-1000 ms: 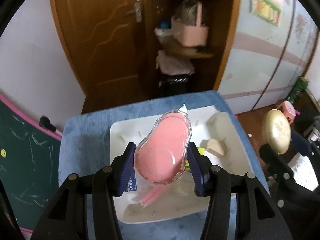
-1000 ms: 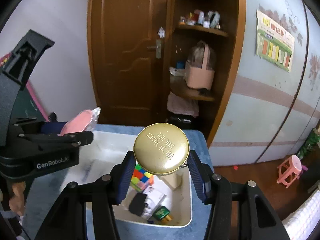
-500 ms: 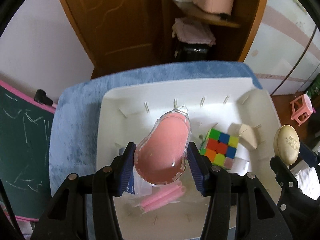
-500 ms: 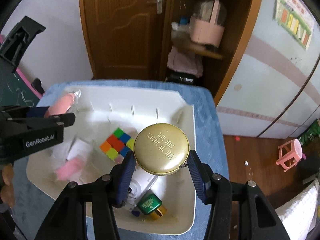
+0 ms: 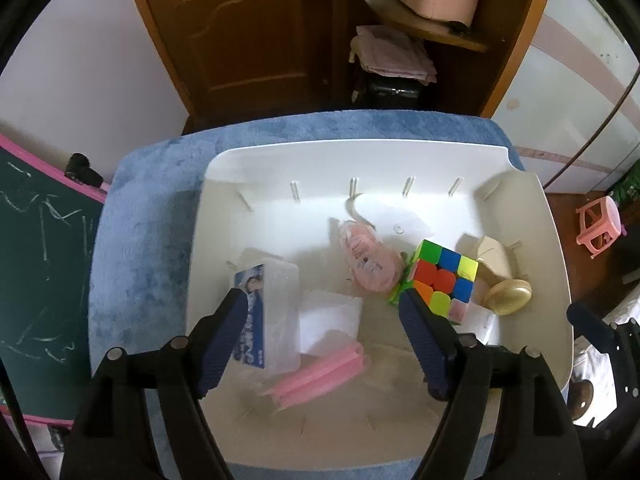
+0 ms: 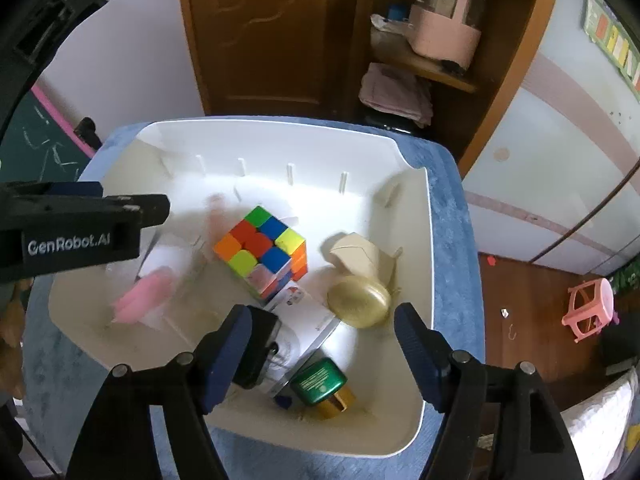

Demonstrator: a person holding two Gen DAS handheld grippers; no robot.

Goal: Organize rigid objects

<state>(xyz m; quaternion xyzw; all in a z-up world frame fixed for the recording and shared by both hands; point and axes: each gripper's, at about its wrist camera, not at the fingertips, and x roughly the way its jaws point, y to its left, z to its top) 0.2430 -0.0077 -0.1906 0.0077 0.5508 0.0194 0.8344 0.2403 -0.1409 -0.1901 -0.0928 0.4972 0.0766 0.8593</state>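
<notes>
Your left gripper (image 5: pixel 322 308) hangs over the white plastic bin (image 5: pixel 360 160) with its blue-padded jaws spread wide and nothing between the pads; they have just been opening. The pink teardrop-shaped clear-shelled case (image 5: pixel 368 258) lies on the bin floor at about twelve o'clock from that gripper, apart from both pads, its right edge touching the multicoloured puzzle cube (image 5: pixel 444 276).

Your right gripper (image 6: pixel 322 322) is also parted and grips nothing; its jaws have likewise just been opening. The round gold metal tin (image 6: pixel 359 301) rests on the bin floor just beyond the fingertips, at roughly one o'clock, clear of both pads. It lies against a cream-coloured angular block (image 6: pixel 360 254) behind it, with the cube at its nine o'clock, near but not touching as far as you can see.

Around the left gripper: a clear rectangular box with a blue printed label (image 5: pixel 268 312) sits at its left pad, a white flat packet (image 5: pixel 330 320) lies between the jaws lower down, and a bundle of pink sticks (image 5: pixel 320 376) lies at six o'clock from that packet.

Near the right gripper's left pad there is a small black object (image 6: pixel 260 348) on a white printed card (image 6: pixel 300 320); whether the pad touches it you cannot tell. A green-capped gold jar (image 6: pixel 322 386) lies on its side at about six o'clock from the tin. The bin stands on a blue plush cloth (image 5: pixel 148 240).
</notes>
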